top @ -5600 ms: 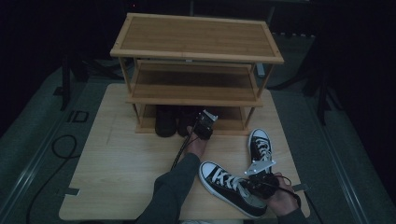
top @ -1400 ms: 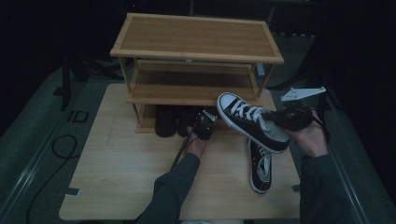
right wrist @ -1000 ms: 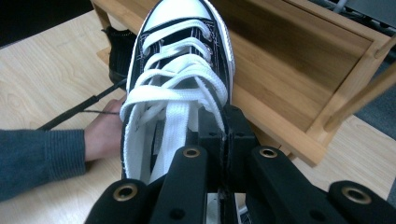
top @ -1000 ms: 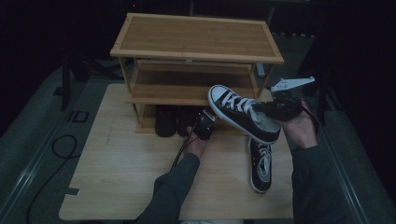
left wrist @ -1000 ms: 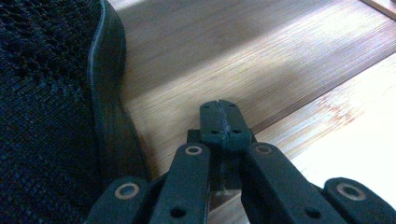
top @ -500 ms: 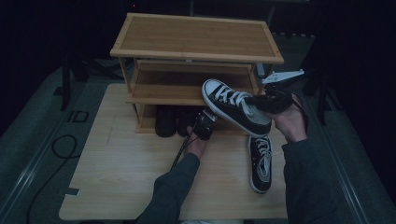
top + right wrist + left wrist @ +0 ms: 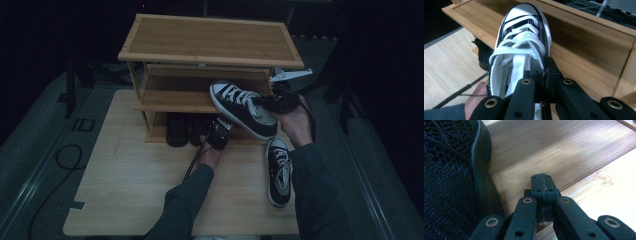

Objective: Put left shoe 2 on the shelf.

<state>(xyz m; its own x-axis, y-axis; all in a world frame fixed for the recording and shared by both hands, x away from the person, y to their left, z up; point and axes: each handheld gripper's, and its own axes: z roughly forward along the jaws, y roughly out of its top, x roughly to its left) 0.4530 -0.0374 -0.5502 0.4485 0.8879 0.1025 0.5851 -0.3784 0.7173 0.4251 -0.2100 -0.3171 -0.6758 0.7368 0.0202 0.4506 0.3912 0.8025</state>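
High view: the right gripper grasps a black canvas sneaker with white laces and toe cap by its collar, long axis pointing toe-first at the middle shelf of the bamboo shoe rack near the desk's far edge. Its mate lies at the desk's right edge.

Left gripper view: the left gripper is clenched and empty beside a dark mesh shoe.

Right gripper view: the sneaker's toe sits over the shelf board.

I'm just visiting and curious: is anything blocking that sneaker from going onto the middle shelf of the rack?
Nothing visible does. The black-and-white lace-up sneaker in the right gripper has its toe at the wooden rack's bare middle shelf.
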